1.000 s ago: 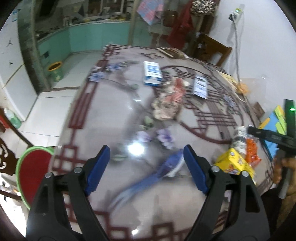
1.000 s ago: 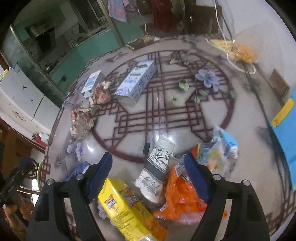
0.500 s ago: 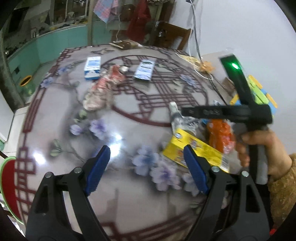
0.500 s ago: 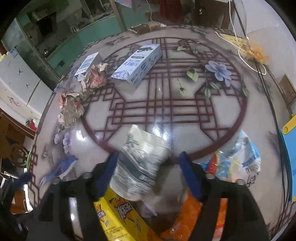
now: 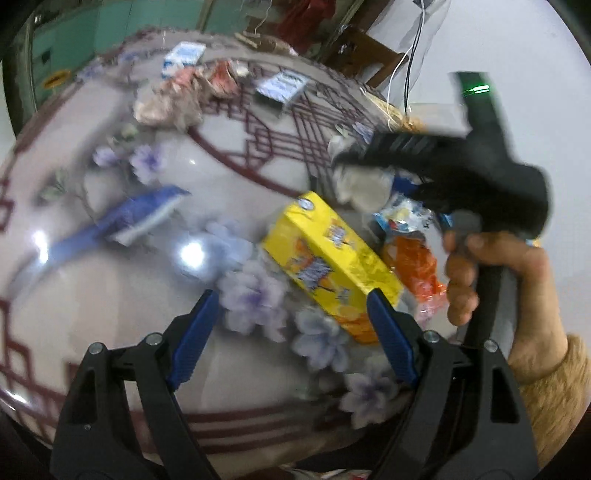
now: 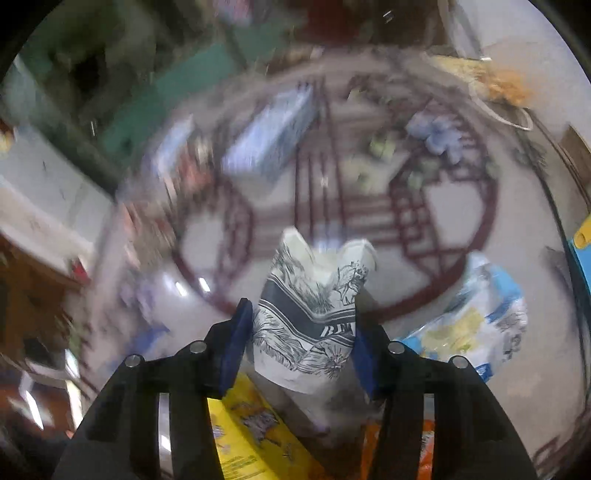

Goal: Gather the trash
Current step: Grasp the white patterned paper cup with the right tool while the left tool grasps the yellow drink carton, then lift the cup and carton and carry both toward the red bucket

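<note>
right tongs pinch the paper cup

round glass-topped table (image 5: 110,295) with a maroon lattice pattern bears the trash. the person's right hand (image 5: 491,280) grips a handle, tilting the right gripper (image 6: 301,343) steeply down; its jaws have just been closing and now squeeze a crumpled white paper cup with dark print (image 6: 314,317) (rim folded inward). the left gripper (image 5: 291,332) hangs spread beside a yellow cardboard box (image 5: 328,266).

A round glossy table (image 5: 110,295) with maroon lattice and lilac flowers fills the view. A white wall (image 5: 517,44) stands at two o'clock, teal cabinets (image 5: 110,33) at eleven, a wooden chair (image 5: 365,55) at one.
</note>
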Action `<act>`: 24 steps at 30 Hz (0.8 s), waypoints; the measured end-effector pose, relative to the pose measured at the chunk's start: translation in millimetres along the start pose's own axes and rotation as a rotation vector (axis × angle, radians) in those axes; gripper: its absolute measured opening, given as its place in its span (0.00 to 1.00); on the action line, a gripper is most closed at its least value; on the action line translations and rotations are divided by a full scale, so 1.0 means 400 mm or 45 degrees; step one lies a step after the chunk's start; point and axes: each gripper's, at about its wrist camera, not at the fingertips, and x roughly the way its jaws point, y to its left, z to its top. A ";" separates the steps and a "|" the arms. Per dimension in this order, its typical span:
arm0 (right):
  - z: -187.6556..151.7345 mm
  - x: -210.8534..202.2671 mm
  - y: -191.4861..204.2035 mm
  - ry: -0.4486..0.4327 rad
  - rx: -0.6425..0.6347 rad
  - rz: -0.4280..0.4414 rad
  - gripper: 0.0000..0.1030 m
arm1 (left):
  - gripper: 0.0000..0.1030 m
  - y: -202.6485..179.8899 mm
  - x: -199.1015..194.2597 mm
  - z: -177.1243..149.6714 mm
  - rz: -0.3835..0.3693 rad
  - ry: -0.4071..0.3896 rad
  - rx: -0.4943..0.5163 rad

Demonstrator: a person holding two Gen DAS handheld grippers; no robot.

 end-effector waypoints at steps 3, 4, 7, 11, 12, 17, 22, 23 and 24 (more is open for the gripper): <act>0.012 -0.067 -0.050 -0.127 0.118 0.073 0.45 | 0.77 -0.039 0.026 0.017 -0.019 0.012 -0.022; 0.013 -0.078 -0.063 -0.139 0.142 0.088 0.45 | 0.77 -0.056 0.034 0.027 -0.013 -0.002 -0.023; 0.016 -0.095 -0.083 -0.148 0.199 0.142 0.45 | 0.77 -0.089 0.066 0.055 0.002 0.001 -0.032; 0.026 -0.107 -0.068 -0.174 0.150 0.109 0.45 | 0.76 -0.090 0.122 0.065 0.006 0.072 -0.125; 0.028 -0.113 -0.063 -0.188 0.134 0.106 0.45 | 0.72 -0.085 0.136 0.063 -0.005 0.094 -0.152; 0.030 -0.112 -0.048 -0.188 0.111 0.132 0.45 | 0.52 -0.083 0.148 0.051 -0.047 0.095 -0.130; 0.030 -0.114 -0.048 -0.196 0.111 0.134 0.45 | 0.35 -0.080 0.113 0.067 -0.035 0.063 -0.069; 0.030 -0.113 -0.048 -0.194 0.112 0.135 0.45 | 0.35 -0.072 0.107 0.069 -0.038 0.059 -0.079; 0.029 -0.113 -0.049 -0.193 0.113 0.135 0.45 | 0.35 -0.057 0.098 0.067 -0.040 0.053 -0.095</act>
